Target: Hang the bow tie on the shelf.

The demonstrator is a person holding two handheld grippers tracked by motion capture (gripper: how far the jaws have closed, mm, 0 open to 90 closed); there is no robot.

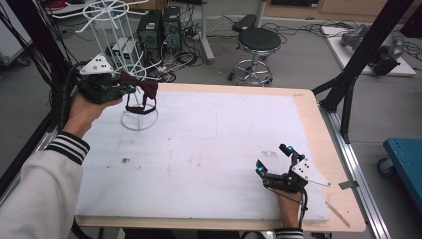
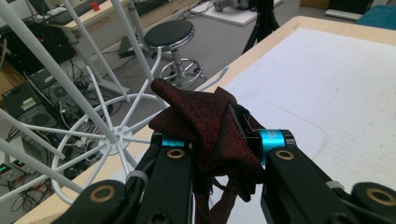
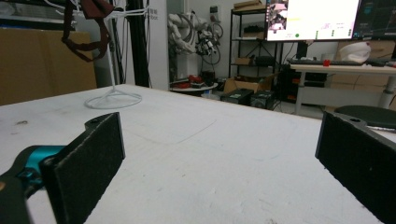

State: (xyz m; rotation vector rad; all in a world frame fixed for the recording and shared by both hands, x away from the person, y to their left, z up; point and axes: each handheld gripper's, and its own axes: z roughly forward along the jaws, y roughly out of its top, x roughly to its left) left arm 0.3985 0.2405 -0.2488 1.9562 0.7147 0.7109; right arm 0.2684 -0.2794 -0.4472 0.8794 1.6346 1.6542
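Observation:
A dark red bow tie (image 1: 146,87) hangs in the air beside a white wire stand (image 1: 130,59) at the table's far left, its strap (image 1: 140,106) looping down over the stand's round base (image 1: 140,120). My left gripper (image 1: 130,88) is shut on the bow tie (image 2: 205,133), the cloth bunched between its jaws right next to the stand's spoked ring (image 2: 114,136). My right gripper (image 1: 272,160) rests near the front right of the white mat, open with nothing between its pads (image 3: 88,163). The right gripper view shows the bow tie (image 3: 88,23) far off on the stand (image 3: 113,95).
A white mat (image 1: 209,149) covers most of the wooden table (image 1: 318,144). A black stool (image 1: 257,47), computer towers (image 1: 159,30) and cables stand on the floor beyond the far edge. Black frame posts (image 1: 358,59) rise at the right.

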